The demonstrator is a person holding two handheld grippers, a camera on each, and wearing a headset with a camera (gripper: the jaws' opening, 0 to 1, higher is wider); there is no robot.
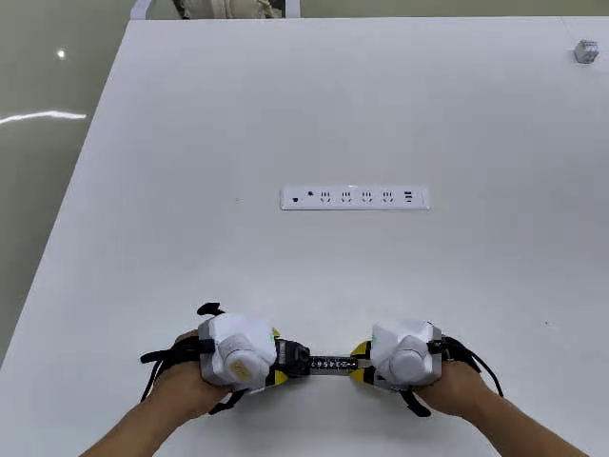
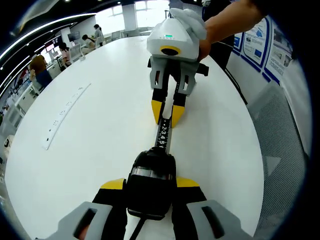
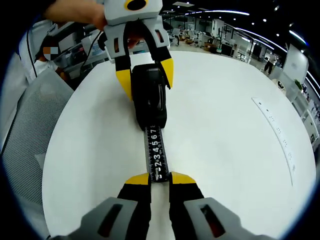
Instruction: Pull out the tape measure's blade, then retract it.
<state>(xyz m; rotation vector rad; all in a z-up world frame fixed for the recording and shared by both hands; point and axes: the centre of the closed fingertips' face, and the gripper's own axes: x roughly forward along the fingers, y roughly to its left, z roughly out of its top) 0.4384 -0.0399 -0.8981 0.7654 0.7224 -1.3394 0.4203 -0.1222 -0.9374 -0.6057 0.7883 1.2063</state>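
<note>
Near the front edge of the white worktop [image 1: 285,124], the left tool [image 2: 150,186] squeezes the black tape measure [image 2: 151,172], and the right tool [image 3: 160,177] pinches the tip of the blade [image 3: 155,147], which sticks out a little.

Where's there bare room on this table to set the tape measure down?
Free: the table between the power strip and the tape measure, and beyond the strip up to the small cube. Crowded: the near edge, where the left gripper and right gripper hold it.
</note>
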